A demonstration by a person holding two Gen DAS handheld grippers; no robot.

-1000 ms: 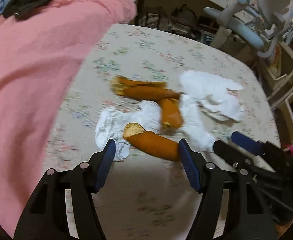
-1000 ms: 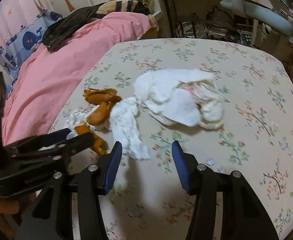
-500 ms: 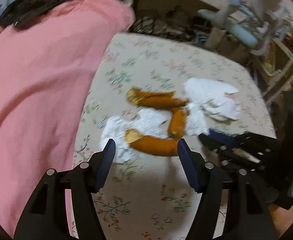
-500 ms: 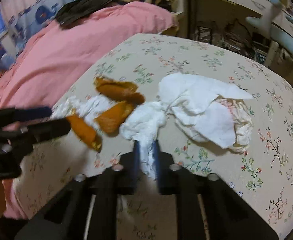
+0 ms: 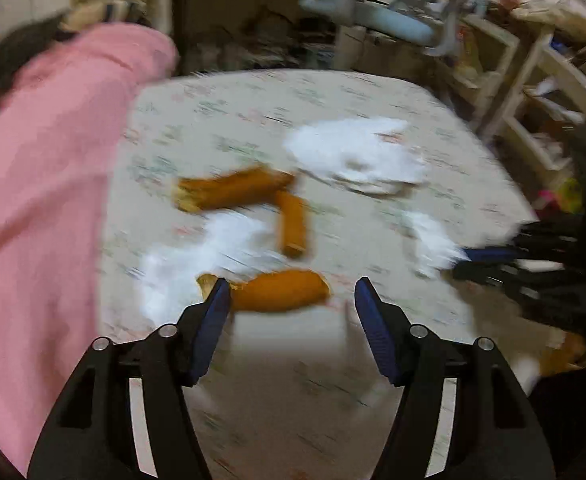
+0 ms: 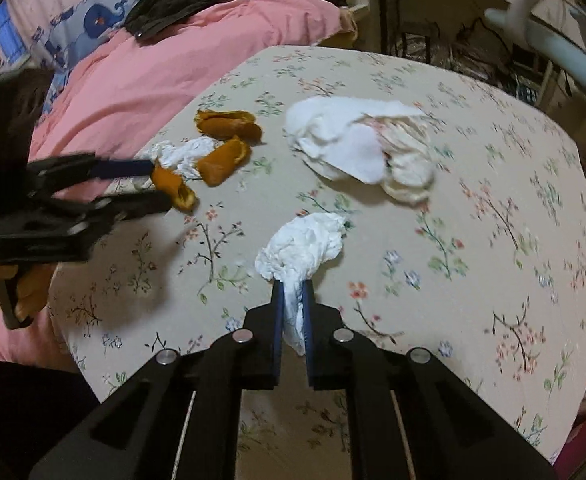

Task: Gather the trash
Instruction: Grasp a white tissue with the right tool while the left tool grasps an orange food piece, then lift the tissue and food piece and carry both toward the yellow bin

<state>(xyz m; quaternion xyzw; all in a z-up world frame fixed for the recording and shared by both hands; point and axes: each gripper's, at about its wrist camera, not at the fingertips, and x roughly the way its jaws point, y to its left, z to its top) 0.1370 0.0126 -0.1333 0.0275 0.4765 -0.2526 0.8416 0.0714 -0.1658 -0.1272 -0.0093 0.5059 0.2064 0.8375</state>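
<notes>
So the right claw (image 6: 293, 300) is clenched on a wad of white tissue (image 6: 305, 244), low in the middle of the right wrist view. The tissue bunches out above the claw tips, with a tail pinched between the blue pads (image 6: 277, 312). Can't really tell if the wad is lifted clear of the flowery desk (image 6: 493, 208) or brushing it.

The left claw (image 5: 289, 300) is released, jaws spread wide. In its own view, which is pretty blurry, the nearest orange peel (image 5: 281, 290) sits right at the tips in the lower middle, closer to the left pad (image 5: 213, 320). From the right wrist view the same claw comes in from the left edge with that peel between its two fingers, though I can't tell if they actually touch it.

Rest of the trash on the desk: two more peel pieces (image 6: 229, 124) in the upper left of the right wrist view, one just beside the other, a small crumpled tissue (image 6: 185, 152) touching them on the left, and a big pile of white napkins (image 6: 361, 148) upper middle, well apart from the peels. A pink blanket (image 6: 153, 68) fills the upper left beyond the desk edge.
</notes>
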